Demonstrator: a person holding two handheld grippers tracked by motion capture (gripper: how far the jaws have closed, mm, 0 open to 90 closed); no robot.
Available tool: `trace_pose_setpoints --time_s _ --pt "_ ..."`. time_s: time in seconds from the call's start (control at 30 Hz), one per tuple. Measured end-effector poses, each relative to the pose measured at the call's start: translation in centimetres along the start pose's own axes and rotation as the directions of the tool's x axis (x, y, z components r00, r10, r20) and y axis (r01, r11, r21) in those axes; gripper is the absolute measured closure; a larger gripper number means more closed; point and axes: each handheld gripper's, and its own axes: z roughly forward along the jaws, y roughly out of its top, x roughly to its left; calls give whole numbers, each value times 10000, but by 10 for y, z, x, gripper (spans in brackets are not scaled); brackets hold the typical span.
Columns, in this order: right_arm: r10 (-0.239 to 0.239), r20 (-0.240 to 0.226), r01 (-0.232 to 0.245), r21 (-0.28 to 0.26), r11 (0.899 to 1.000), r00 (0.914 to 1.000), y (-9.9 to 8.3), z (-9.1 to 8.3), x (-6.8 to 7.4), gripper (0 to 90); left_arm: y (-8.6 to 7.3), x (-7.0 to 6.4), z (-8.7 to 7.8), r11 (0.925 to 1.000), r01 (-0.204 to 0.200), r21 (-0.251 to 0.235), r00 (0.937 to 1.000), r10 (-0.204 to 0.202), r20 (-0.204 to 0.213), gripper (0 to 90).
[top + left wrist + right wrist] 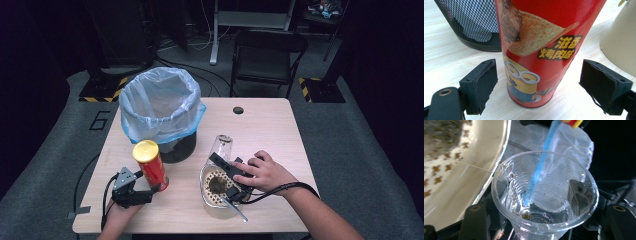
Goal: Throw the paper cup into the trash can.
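A light wooden table (270, 125) is seen from above, with a black mesh waste bin lined with a pale blue plastic bag (161, 107) standing at its far left. Just near of the bin, a tall red cardboard crisp tube with a yellow lid (151, 166) stands upright on the table. The left gripper (150, 192) is held low at the near left edge. In the left gripper view, its two black padded jaws stand wide apart on either side of the tube's base (534, 82), and neither pad touches it.

To the right of the tube, a cream, brown-spotted bowl (207, 192) is seen tipped up on edge at the near middle of the table, with what looks like a metal spoon (234, 209) sticking out of it. The right gripper (230, 175), held in the person's right hand (265, 172), is closed on a clear ribbed plastic cup (222, 147). In the right gripper view the cup (544, 202) is gripped near its bottom, with dark specks and a few droplets inside.

The work in hand appears to be clearing rubbish into the bin. For the tube, the left jaws should be slid forward until the pads sit squarely on opposite sides, somewhat above the base, then closed gently so the tall tube is not knocked over. The cup should be carried over the bag's mouth before being let go, clear of the bowl rim just beside it.
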Motion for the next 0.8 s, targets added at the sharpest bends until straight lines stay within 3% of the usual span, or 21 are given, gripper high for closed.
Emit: trace_pose_setpoints --time_s 0.1,0.13,0.2,0.3,0.33,0.37,0.43,0.53,0.6,0.67,0.73,0.77,0.8 --pt "-20 227 19 45 10000 9997 1 0 2 346 0 0 0 10000 5 2 10000 -5 7 144" --pt "181 293 -185 137 9997 9994 1 -1 4 345 0 0 0 10000 11 29 10000 -11 10 144" --pt "107 875 -127 223 9997 9961 3 -1 4 345 0 0 0 10000 12 27 10000 -12 9 144" --pt "-67 965 49 187 9998 9953 2 -1 2 345 0 0 0 10000 0 37 10000 0 7 143" --pt "125 1037 -149 231 9996 9945 2 -1 3 345 0 0 0 10000 1 36 10000 -1 0 144" --pt "-5 1519 -47 343 9994 9884 2 -1 1 347 0 0 0 10000 9 32 10000 -9 1 144" --pt "323 1590 -381 335 9987 9868 1 -1 2 347 0 0 0 10000 -3 34 10000 3 -2 144" --pt "277 1687 -321 238 9992 9853 2 0 1 348 0 0 0 10000 -5 0 10000 5 -30 144" --pt "682 2005 -717 103 9974 9773 0 -1 4 347 0 0 0 10000 -53 24 10000 54 -21 144" --pt "451 2025 -475 71 9988 9783 1 0 -2 347 0 0 0 10000 -48 23 10000 48 -21 144" --pt "1194 2217 -1223 -4 9925 9678 0 0 -1 347 0 1 0 10000 -51 28 10000 51 -24 144" --pt "1333 2279 -1372 10 9905 9645 -1 0 -3 347 0 1 0 10000 -51 28 10000 51 -24 144" --pt "2021 2468 -2062 -94 9785 9478 -1 0 -1 347 0 0 0 10000 -2 -1 10000 2 -25 144"
